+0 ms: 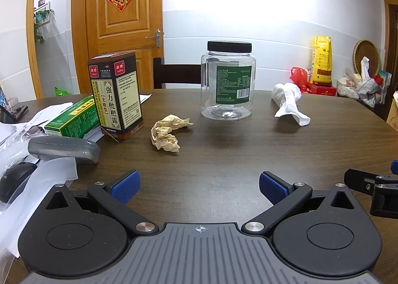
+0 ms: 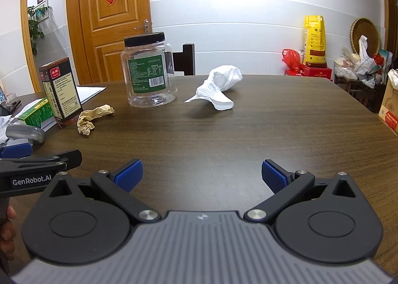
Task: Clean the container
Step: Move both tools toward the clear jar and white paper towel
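start of task: both your grippers, left (image 1: 199,185) & right (image 2: 202,176), gape wide w/ nothing held; capped jar (image 1: 228,80) upright mid-table beside white towel (image 2: 220,86); next, prob. steady jar, uncap.

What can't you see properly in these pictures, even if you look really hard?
- Jar label print: too small to read in both views.
- Jar's inside: no dirt can be made out through the clear plastic.
- Black mouse: cut off by the left view's edge, partly under plastic wrap.
- Right claw: only a piece shows at the left view's edge.
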{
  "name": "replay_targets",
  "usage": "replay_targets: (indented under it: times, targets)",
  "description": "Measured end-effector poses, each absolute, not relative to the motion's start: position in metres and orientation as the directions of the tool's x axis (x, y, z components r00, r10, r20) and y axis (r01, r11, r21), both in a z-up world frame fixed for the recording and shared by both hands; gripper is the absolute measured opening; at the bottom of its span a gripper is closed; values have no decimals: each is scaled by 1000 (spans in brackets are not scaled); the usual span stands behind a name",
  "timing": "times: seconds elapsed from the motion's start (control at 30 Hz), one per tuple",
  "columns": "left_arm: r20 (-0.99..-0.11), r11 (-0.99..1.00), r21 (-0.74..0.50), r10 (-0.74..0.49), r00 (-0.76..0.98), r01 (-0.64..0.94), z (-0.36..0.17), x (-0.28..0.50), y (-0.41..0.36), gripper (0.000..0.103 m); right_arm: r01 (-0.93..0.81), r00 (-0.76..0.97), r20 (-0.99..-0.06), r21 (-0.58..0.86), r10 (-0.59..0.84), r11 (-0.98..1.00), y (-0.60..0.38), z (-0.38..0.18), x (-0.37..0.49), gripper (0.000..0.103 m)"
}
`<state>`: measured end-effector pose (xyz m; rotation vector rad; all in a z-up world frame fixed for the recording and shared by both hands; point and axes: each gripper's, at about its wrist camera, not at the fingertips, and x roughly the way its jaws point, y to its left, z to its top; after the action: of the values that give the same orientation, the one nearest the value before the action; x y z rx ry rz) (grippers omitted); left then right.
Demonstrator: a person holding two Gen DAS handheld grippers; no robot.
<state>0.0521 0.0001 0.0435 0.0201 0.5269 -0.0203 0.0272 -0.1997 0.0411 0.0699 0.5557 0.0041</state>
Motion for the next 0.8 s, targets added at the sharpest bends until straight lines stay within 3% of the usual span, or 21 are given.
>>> replay_targets:
  times: [0.8]
  targets:
    - [-458, 998, 32, -26, 888, 46, 56, 93, -7, 103, 27, 871, -492, 52, 3, 998, -199, 49, 63, 103]
